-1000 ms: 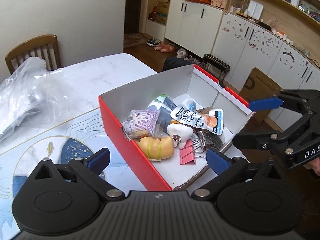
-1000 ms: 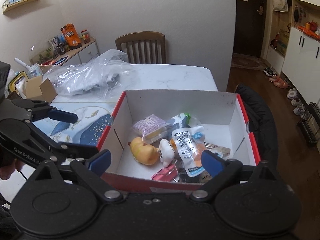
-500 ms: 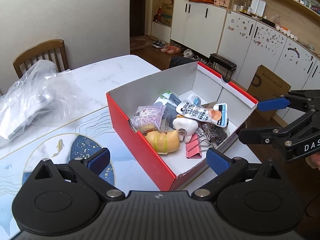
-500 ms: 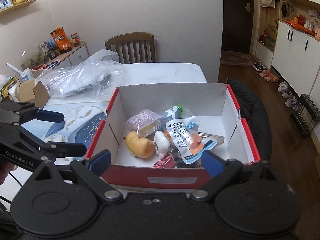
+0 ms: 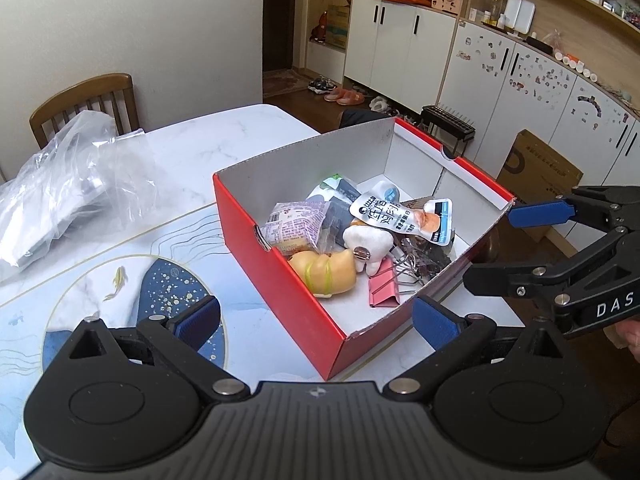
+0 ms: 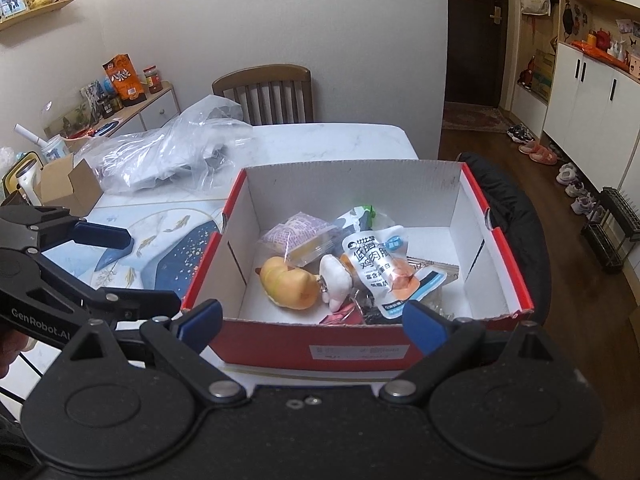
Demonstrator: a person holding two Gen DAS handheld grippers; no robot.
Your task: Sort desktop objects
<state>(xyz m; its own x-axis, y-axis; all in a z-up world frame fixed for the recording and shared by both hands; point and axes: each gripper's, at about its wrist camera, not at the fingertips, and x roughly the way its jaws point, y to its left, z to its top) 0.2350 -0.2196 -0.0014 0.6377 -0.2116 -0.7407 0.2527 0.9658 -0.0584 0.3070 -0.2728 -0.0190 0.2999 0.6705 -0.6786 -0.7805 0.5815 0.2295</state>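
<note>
Both the left tongs (image 5: 316,318) and the right tongs (image 6: 312,316) hang apart and empty near the red box (image 5: 280,280), mid-frame on the counter (image 5: 224,148), where the snack packets and toys lie heaped, fitting either emptying or filling.

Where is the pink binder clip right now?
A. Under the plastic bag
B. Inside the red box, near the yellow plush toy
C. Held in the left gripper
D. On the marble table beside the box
B: the pink binder clip lies on the red box floor beside the yellow plush toy; both grippers are open and empty.
</note>
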